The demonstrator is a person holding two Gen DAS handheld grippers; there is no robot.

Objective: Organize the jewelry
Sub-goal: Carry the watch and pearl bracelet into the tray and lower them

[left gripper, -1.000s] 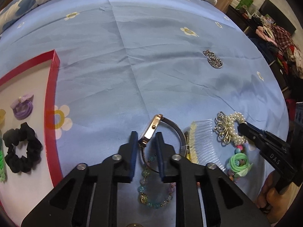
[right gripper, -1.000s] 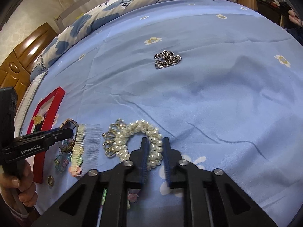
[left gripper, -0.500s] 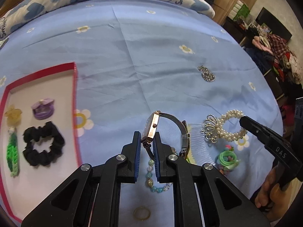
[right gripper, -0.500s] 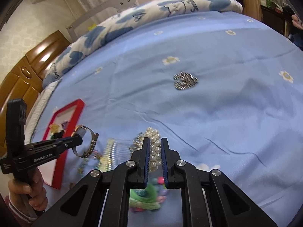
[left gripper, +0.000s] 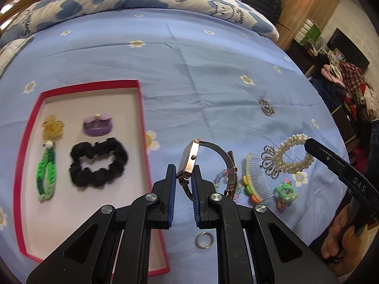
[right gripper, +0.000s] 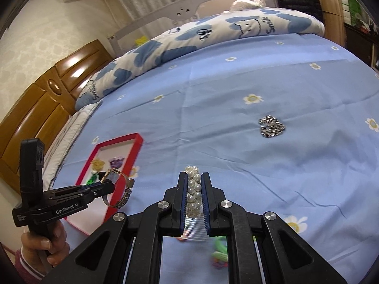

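My left gripper (left gripper: 184, 172) is shut on a rose-gold wristwatch (left gripper: 189, 159), held above the blue bedsheet just right of the red-rimmed tray (left gripper: 141, 127). The watch (right gripper: 111, 176) and left gripper (right gripper: 104, 187) also show at the left of the right wrist view. My right gripper (right gripper: 194, 184) is shut on a pearl bracelet (right gripper: 194, 189) with a silver crown charm (left gripper: 270, 163), lifted off the bed. In the tray lie a black scrunchie (left gripper: 97, 163), a purple hair tie (left gripper: 98, 124), a yellow clip (left gripper: 52, 127) and a green band (left gripper: 46, 172).
On the sheet remain a clear hair comb (left gripper: 257, 177), a green coiled tie (left gripper: 285, 190), a beaded bracelet (left gripper: 220, 179), a gold ring (left gripper: 203, 240) and a silver chain heap (right gripper: 271, 126). A folded quilt (right gripper: 213, 35) lies at the far edge, with a wooden headboard (right gripper: 42, 101) on the left.
Both grippers have risen off the bed, the left lifting the watch and drifting toward the tray, the right closing on the pearl bracelet and lifting it.
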